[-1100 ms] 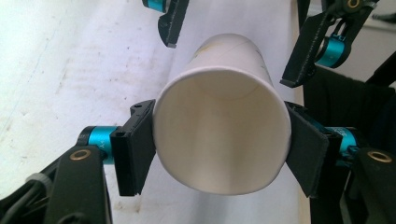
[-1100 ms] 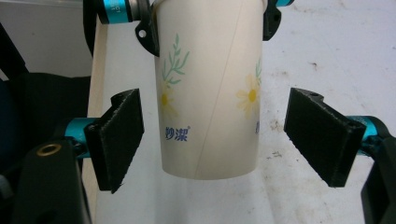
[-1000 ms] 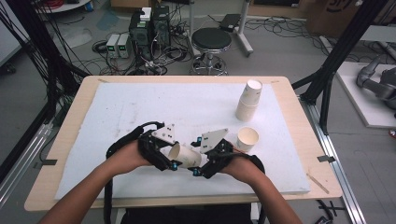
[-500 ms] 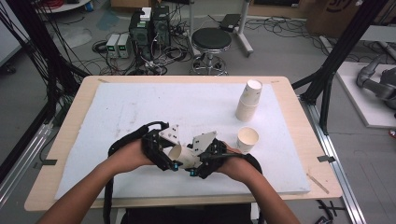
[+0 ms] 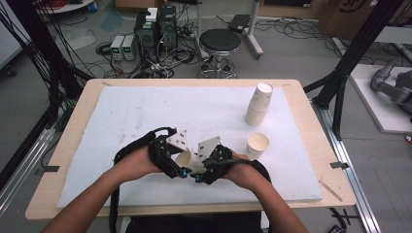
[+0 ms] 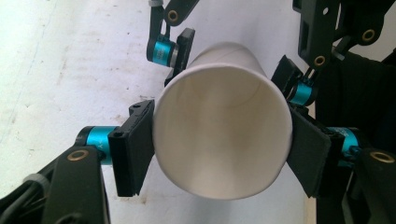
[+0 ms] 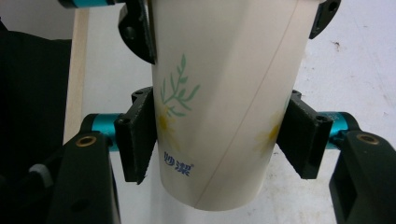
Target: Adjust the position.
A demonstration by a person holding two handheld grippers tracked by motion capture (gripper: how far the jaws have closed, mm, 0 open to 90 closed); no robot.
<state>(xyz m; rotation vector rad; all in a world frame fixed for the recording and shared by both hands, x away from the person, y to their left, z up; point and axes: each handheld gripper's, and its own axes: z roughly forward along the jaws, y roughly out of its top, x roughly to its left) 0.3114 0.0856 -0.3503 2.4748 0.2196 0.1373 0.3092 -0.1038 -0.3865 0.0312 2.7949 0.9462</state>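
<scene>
We held one paper cup (image 5: 188, 162) on its side between our two grippers, low over the white table pad (image 5: 121, 116). Our left gripper (image 6: 219, 144) pinched it near the rim, its jaws having eased slightly; our right gripper (image 7: 219, 140), wide a second earlier, had just closed on the base end. The cup looked light, thin and easily crushed, so gentle side pressure suited it. Beyond our right gripper stood an upright cup (image 5: 257, 144) and a cup stack (image 5: 259, 104).
</scene>
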